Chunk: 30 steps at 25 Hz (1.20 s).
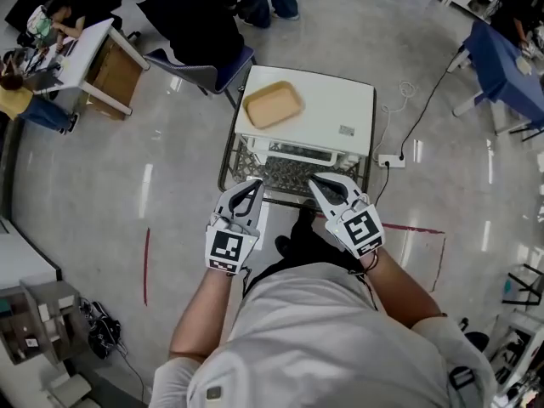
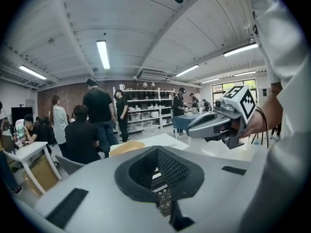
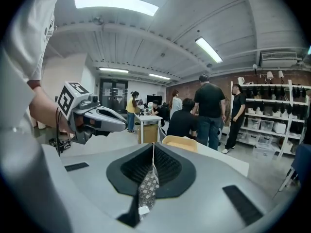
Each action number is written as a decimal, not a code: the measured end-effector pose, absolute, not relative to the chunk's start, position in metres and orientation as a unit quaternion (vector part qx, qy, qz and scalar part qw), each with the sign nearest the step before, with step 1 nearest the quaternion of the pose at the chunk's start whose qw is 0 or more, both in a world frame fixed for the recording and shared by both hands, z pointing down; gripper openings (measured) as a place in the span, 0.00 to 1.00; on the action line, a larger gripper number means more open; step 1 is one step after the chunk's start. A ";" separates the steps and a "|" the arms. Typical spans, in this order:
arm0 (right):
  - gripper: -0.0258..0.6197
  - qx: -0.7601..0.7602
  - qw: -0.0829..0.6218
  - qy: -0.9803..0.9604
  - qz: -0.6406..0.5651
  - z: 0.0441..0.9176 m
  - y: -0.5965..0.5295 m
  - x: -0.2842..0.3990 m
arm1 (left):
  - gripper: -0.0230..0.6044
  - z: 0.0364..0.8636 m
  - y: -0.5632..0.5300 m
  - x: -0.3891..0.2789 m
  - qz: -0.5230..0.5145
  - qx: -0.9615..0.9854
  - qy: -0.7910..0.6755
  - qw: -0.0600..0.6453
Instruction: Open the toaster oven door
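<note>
Right now both claws are hanging side by side in front of the person's chest, short of the white box-shaped toaster oven (image 1: 331, 109). The oven is sitting straight ahead of them and lower down. The left claw (image 1: 252, 183) is staying out of contact with everything: its own view shows the two dark-padded jaws meeting at their tips with nothing pinched between them. The right claw (image 1: 314, 179) is showing the same, its tips pressed together along a thin line and gripping nothing. Through the hollow behind each pair of tips, only a patch of patterned mesh is showing.

That mesh belongs to a dark metal wire rack (image 1: 285, 177), which is sticking out below the oven's near edge, just under the two claws. From the head view the oven's front is appearing only as a narrow pale strip along that edge, so I cannot tell how the door is standing.

On the oven's flat top, toward its far left corner, a shallow tan rectangular tray (image 1: 272, 104) is lying slightly askew, its inside showing only its own tan surface. A white power strip (image 1: 392, 161) is lying on the floor just to the oven's right.

Farther off to the left, a white counter (image 1: 89, 45) is carrying small items too small to make out, with a brown open-sided box (image 1: 115, 75) sitting beneath it. Against the brick back wall, white shelving (image 2: 146, 110) is holding rows of pale bins whose contents cannot be seen.
</note>
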State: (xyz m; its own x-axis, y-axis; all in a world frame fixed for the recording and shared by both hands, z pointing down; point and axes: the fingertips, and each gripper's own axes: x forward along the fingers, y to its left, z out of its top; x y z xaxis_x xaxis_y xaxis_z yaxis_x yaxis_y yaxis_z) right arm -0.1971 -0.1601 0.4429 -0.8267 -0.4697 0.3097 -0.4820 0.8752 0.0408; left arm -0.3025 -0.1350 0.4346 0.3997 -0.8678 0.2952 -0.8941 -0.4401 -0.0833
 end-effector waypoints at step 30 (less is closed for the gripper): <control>0.21 0.125 0.427 -0.895 0.013 0.626 -0.235 -0.193 | 0.38 0.616 -0.253 -0.283 0.398 0.860 -0.311 0.076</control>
State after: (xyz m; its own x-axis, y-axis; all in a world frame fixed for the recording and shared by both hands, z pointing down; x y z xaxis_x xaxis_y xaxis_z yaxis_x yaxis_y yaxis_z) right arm -0.1929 -0.2348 0.6257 -0.6039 -0.2128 0.7681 -0.2343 0.9685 0.0840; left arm -0.2829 -0.2525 0.6159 0.4895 -0.4747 0.7315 -0.5954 -0.7948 -0.1174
